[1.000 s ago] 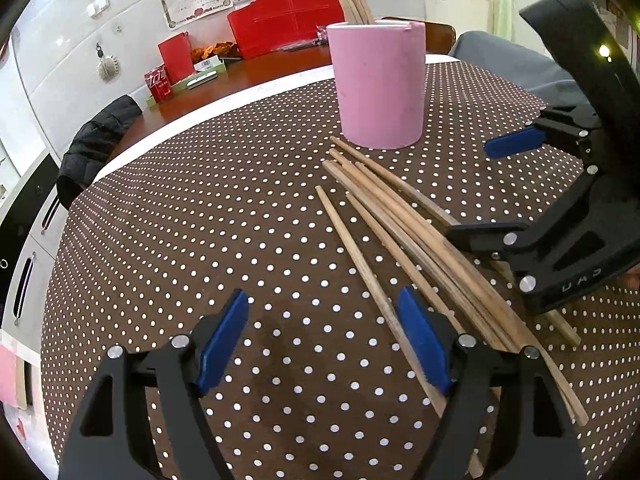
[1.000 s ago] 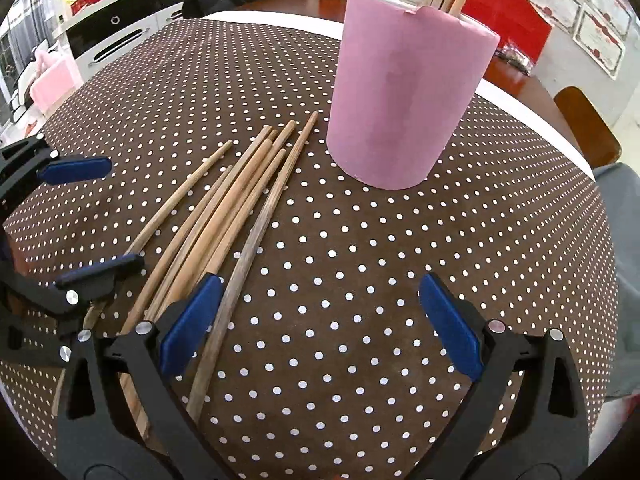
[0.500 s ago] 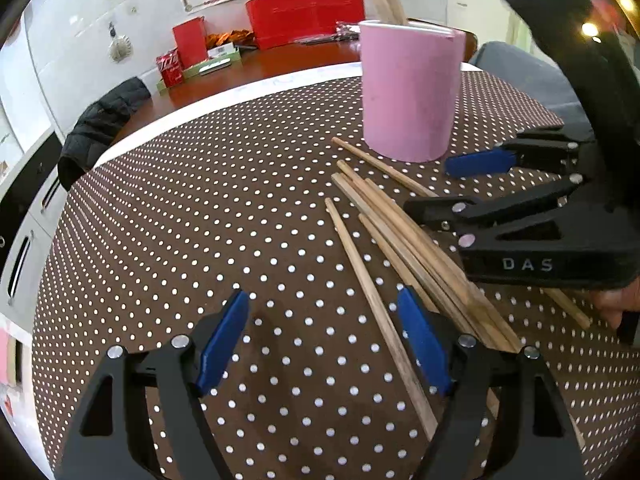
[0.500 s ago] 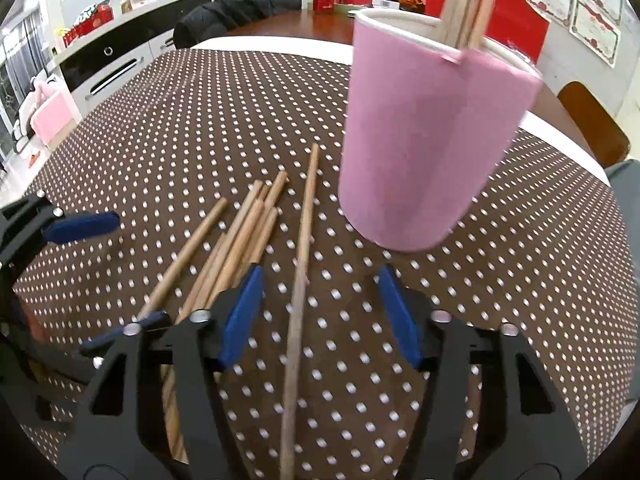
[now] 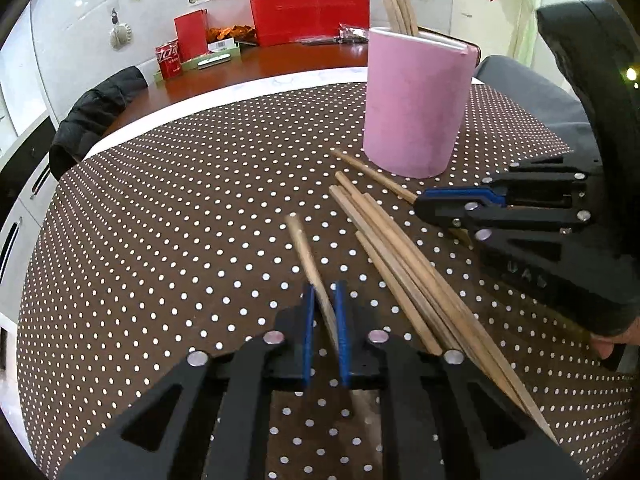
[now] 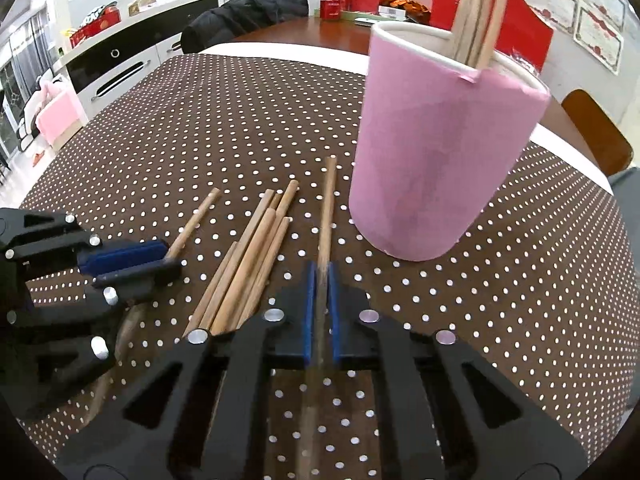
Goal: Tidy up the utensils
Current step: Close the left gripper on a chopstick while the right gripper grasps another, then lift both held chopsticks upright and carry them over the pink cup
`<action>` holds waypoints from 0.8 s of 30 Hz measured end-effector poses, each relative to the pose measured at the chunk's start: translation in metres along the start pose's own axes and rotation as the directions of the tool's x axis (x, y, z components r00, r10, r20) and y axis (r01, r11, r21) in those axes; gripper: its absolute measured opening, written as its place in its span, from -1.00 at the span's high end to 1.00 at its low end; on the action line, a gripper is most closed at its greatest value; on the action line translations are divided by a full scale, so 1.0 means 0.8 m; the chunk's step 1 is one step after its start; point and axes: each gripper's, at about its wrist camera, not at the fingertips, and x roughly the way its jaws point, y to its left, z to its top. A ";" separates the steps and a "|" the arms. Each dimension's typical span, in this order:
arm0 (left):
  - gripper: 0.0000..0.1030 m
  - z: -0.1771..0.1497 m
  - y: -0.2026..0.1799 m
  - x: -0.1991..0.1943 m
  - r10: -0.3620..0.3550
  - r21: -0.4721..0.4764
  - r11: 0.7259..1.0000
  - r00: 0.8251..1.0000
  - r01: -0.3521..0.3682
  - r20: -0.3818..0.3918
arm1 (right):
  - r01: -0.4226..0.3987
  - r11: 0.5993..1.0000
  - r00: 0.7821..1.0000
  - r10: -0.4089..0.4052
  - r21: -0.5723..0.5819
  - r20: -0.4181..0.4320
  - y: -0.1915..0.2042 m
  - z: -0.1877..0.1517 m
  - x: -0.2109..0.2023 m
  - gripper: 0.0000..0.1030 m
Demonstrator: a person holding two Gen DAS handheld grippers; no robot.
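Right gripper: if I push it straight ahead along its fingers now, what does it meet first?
Likely the pink cup, just right of the line. The right gripper is shut on a chopstick whose tip leads, so that would probably reach the cup's base first; depth is unclear.

My two cameras sit low and near the table (image 5: 168,220), both seeing the pink cup (image 5: 416,104) and chopsticks (image 6: 248,256).

right gripper (image 6: 320,300) clamped on one chopstick (image 6: 327,208), loose chopsticks (image 6: 248,272) beside, pink holder (image 6: 436,168) ahead
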 end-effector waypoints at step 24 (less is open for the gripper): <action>0.89 0.018 0.020 -0.114 -0.021 -0.152 0.985 0.926 0.084 0.376 | -0.354 0.918 0.908 0.291 0.177 0.302 -0.065 -0.012 -0.086 0.89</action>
